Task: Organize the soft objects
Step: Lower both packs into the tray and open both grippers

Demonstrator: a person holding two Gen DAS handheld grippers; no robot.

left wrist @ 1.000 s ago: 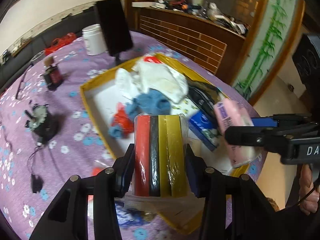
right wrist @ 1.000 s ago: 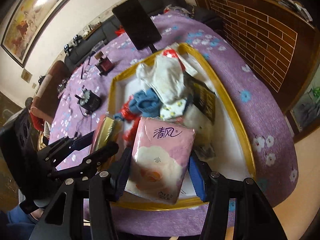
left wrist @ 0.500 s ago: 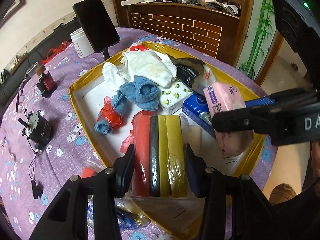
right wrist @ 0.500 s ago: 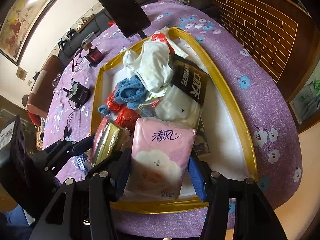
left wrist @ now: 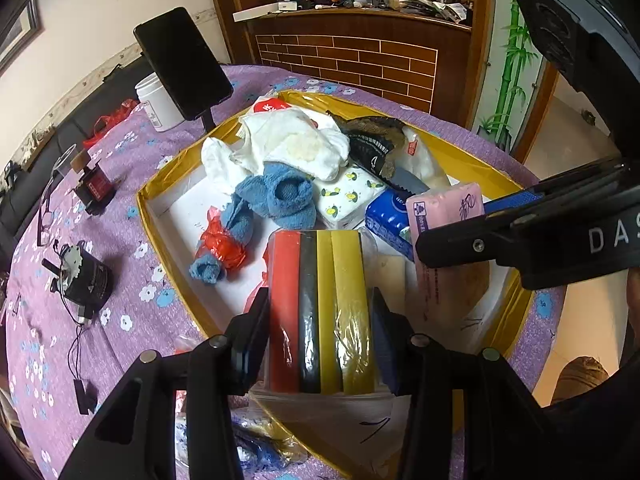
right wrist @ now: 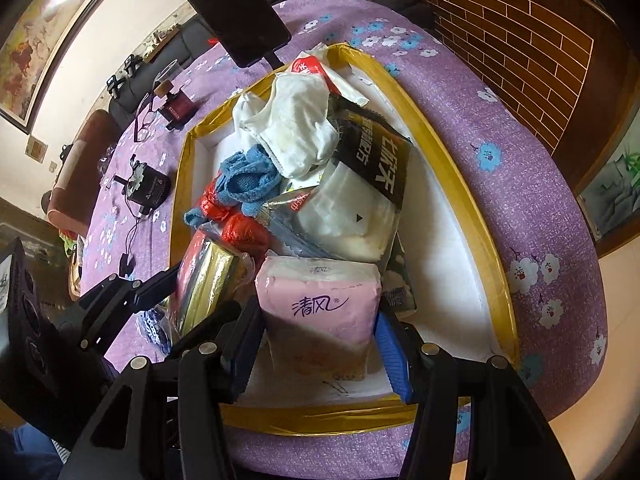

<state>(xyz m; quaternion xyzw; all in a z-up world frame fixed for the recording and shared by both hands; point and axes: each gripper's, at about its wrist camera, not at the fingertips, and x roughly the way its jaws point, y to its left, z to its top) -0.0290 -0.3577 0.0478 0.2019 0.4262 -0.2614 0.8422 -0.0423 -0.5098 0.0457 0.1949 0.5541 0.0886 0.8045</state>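
Left gripper (left wrist: 320, 312) clamps a wrapped pack of red, black and yellow sponges (left wrist: 322, 308) over the near end of the gold-rimmed tray (left wrist: 168, 248). Right gripper (right wrist: 320, 324) grips a pink tissue pack (right wrist: 320, 304) just right of it (both above the tray's near edge); towels and packets are heaped farther in.

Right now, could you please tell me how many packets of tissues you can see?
3: a pink plastic-wrapped packet in the right gripper, and a blue packet and a white lemon-print packet lying in the gold-rimmed tray. Others may be buried.

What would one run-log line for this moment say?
left gripper: shut on striped pack | right gripper: shut on pink tissue pack | both over gold-rimmed tray
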